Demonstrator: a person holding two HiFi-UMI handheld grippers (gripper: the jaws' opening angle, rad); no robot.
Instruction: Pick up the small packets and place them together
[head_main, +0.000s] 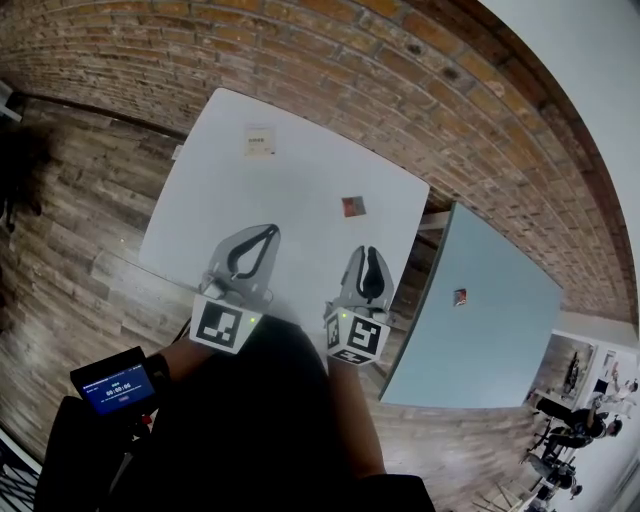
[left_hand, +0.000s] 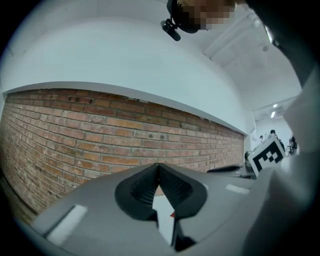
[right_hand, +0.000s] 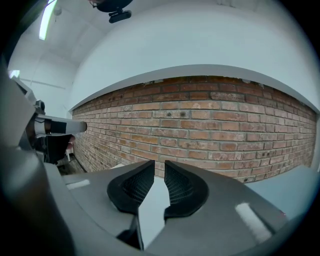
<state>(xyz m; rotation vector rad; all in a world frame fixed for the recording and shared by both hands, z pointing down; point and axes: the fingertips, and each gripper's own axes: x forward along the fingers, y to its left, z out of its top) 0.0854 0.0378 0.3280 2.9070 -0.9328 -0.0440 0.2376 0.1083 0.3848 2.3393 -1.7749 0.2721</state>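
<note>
Student: Packets in the head view: where did each one lie?

Tutor: A pale packet (head_main: 259, 140) lay near the far edge of the white surface (head_main: 210, 190). A small red packet (head_main: 352, 207) lay toward that surface's right side, well apart from the pale one. A small reddish packet (head_main: 460, 296) lay alone on the pale blue surface (head_main: 500, 330) to the right. No packet touched another, and none was held.

Student: And the jaws?

Tutor: The left gripper (head_main: 272, 230) was held over the near edge of the white surface. Its own view showed its jaws closed tip to tip, with nothing caught between them. The right gripper (head_main: 370, 250) was just beside it, near the same surface's near right corner. Its jaws stood a narrow slit apart and were empty.

Student: How did the grippers face?

Tutor: Both pointed across the white surface toward the brick wall (head_main: 330, 60). The small red packet lay ahead of them, nearer the right gripper, and neither gripper touched it.

Student: What else appeared?

Tutor: A wooden floor (head_main: 70, 200) ran under both surfaces. A dark device (head_main: 112, 383) with a lit screen sat by the person's left forearm.
</note>
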